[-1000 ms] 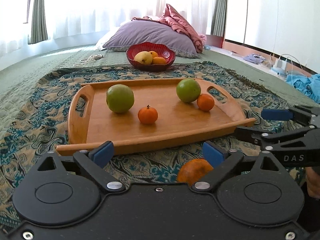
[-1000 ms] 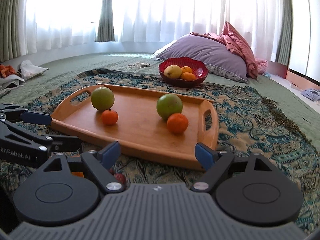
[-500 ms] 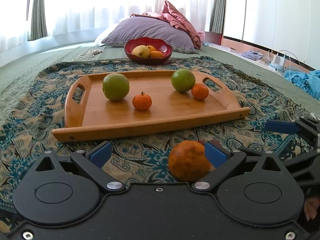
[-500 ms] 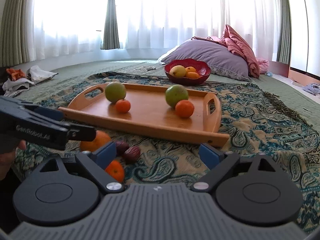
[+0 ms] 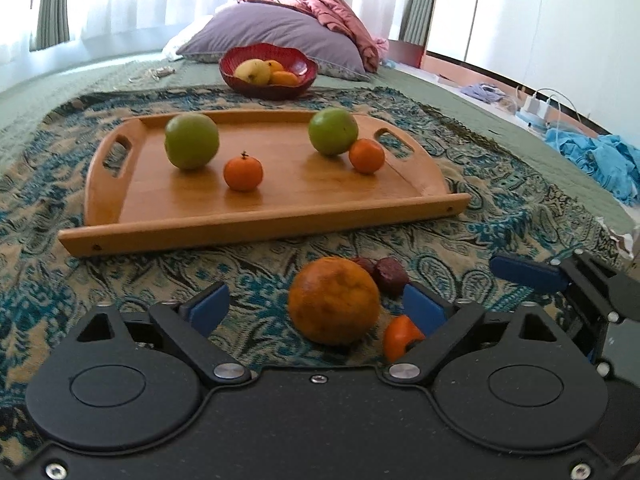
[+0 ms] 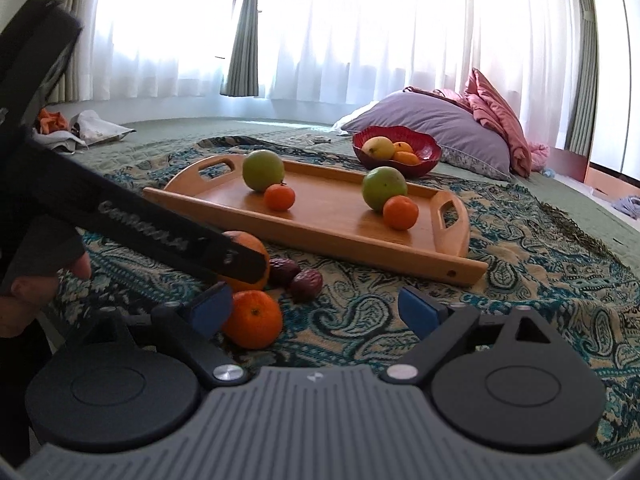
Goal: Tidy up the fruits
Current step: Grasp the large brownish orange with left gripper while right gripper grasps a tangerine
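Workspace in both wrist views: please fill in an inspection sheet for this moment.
Surface: teal paisley woven throw over a green quilted cover.
Job's things: wooden handled tray carrying two green round fruits and two small oranges; red scalloped bowl holding yellow and orange fruit; on the throw, large mottled orange, small orange, two dark red dates.
Clutter: blue cloth heap; purple pillow with a pink blanket.
Grippers: left gripper open around the large mottled orange, jaws just been closing, pads not pressing; right gripper open, small orange beside its left pad.
Cables: white charger and cords by the wall.
Surroundings: sheer curtained windows.
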`<action>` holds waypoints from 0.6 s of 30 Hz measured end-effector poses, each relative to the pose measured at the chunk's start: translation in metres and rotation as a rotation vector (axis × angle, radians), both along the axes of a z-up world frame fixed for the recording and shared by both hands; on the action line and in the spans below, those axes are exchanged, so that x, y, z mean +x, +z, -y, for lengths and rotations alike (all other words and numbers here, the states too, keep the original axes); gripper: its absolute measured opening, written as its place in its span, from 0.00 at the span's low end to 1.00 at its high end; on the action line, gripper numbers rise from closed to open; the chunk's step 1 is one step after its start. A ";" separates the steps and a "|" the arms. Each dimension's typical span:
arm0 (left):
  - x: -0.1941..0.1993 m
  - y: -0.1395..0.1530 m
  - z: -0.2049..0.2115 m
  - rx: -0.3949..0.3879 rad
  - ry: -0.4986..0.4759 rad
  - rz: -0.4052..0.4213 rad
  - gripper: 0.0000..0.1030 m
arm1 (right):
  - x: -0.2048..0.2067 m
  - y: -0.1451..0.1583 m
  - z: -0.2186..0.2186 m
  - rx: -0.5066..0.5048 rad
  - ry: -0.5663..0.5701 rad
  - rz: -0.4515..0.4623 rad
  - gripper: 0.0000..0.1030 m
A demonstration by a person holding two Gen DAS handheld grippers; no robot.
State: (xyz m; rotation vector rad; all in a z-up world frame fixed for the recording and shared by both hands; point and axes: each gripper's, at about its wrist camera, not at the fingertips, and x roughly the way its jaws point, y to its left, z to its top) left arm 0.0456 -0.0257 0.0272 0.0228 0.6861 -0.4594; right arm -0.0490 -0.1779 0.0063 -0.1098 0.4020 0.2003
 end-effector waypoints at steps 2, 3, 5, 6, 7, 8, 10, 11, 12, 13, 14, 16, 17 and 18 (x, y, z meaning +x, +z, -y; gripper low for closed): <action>0.001 -0.001 0.001 -0.010 -0.004 -0.017 0.81 | -0.001 -0.001 -0.002 -0.004 0.007 -0.003 0.93; 0.002 -0.001 0.001 -0.016 -0.005 -0.022 0.76 | -0.001 -0.002 -0.004 -0.006 0.012 -0.006 0.92; 0.003 -0.002 0.002 -0.028 -0.010 -0.032 0.72 | -0.001 -0.004 -0.006 -0.005 0.019 -0.015 0.90; 0.003 -0.002 0.002 -0.033 -0.010 -0.034 0.69 | -0.001 -0.004 -0.007 -0.003 0.022 -0.019 0.89; 0.003 -0.001 0.002 -0.036 -0.011 -0.034 0.68 | -0.001 -0.005 -0.008 -0.001 0.025 -0.023 0.88; 0.003 -0.001 0.003 -0.037 -0.012 -0.034 0.65 | -0.001 -0.006 -0.008 0.001 0.027 -0.026 0.88; 0.004 -0.001 0.004 -0.040 -0.014 -0.036 0.63 | -0.001 -0.007 -0.009 0.005 0.028 -0.031 0.86; 0.003 -0.001 0.004 -0.042 -0.015 -0.038 0.62 | 0.000 -0.007 -0.010 0.008 0.028 -0.034 0.85; 0.003 -0.002 0.004 -0.045 -0.017 -0.040 0.61 | 0.000 -0.008 -0.010 0.012 0.029 -0.037 0.85; 0.003 -0.002 0.005 -0.048 -0.017 -0.042 0.61 | 0.000 -0.008 -0.010 0.018 0.030 -0.040 0.83; 0.004 -0.003 0.005 -0.052 -0.017 -0.044 0.61 | 0.001 -0.008 -0.011 0.023 0.030 -0.042 0.83; 0.004 -0.004 0.005 -0.058 -0.014 -0.049 0.61 | 0.002 -0.009 -0.011 0.034 0.032 -0.049 0.78; 0.005 -0.004 0.005 -0.063 -0.013 -0.053 0.61 | 0.003 -0.009 -0.011 0.039 0.034 -0.052 0.75; 0.005 -0.004 0.006 -0.068 -0.012 -0.058 0.61 | 0.004 -0.010 -0.012 0.042 0.036 -0.057 0.72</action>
